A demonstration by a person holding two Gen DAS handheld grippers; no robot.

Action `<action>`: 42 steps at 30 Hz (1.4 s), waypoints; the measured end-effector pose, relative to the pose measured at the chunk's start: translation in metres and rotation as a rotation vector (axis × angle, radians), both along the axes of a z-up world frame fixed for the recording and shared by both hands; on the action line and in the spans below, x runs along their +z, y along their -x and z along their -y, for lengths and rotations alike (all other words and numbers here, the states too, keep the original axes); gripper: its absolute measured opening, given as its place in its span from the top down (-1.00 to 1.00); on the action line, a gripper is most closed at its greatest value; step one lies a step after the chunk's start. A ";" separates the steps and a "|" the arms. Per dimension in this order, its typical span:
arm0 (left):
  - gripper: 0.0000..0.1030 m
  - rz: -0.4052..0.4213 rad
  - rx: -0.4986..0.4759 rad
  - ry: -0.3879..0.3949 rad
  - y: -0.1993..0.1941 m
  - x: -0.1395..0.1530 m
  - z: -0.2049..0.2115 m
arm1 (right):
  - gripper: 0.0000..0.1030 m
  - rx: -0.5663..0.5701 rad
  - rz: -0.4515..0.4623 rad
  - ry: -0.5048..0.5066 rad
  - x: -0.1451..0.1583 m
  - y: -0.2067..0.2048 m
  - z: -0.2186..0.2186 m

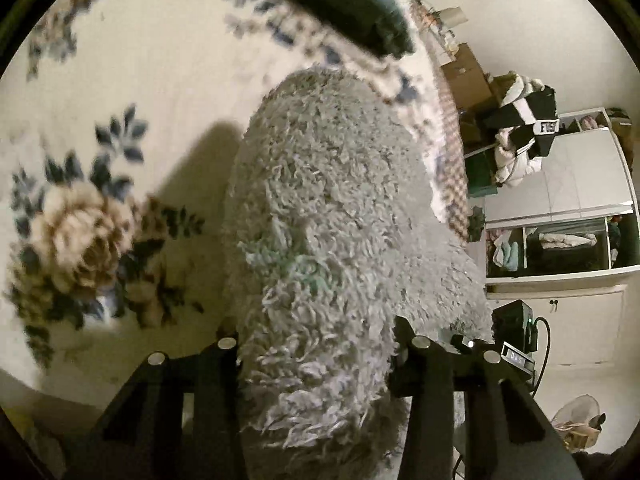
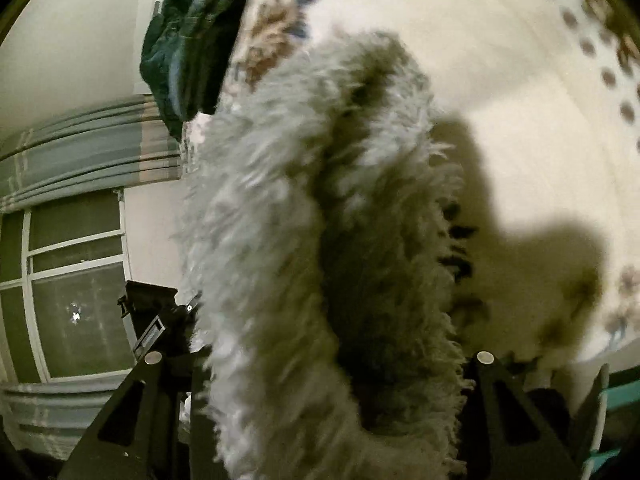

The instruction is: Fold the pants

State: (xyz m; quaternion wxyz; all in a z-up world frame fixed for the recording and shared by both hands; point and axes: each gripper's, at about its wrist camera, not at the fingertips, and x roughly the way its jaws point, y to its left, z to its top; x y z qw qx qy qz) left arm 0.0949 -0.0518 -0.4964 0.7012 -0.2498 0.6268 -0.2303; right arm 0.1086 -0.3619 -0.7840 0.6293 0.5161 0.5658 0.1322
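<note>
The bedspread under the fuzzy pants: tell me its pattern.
Cream bedspread with large brown-and-beige roses and dark blue leaves; clearest in the left wrist view, left of the grey pants.

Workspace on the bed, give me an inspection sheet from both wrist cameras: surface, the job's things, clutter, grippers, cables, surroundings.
Surface: floral bedspread, cream with blue and brown flowers.
Job's things: fluffy grey pants, bunched and lifted off the bedspread, casting shadows.
Clutter: dark folded garment lying at the far edge of the bed.
Grippers: left gripper and right gripper each have fluffy fabric filling the gap between the fingers, pressed at both sides; both look closed on the pants.
Cables: one black cable by a small device with a green light.
Surroundings: open wardrobe shelves with piled clothes; window under a grey curtain.
</note>
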 end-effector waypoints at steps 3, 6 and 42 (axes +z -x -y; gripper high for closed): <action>0.22 0.039 0.019 0.005 -0.018 0.039 0.001 | 0.15 0.019 0.023 0.006 0.048 -0.021 0.017; 0.22 0.098 0.032 0.011 -0.051 0.075 0.003 | 0.15 0.034 0.066 0.024 0.089 -0.057 0.014; -0.78 0.288 0.026 -0.442 -0.417 0.081 0.001 | -0.98 0.021 0.096 0.727 0.154 -0.526 0.002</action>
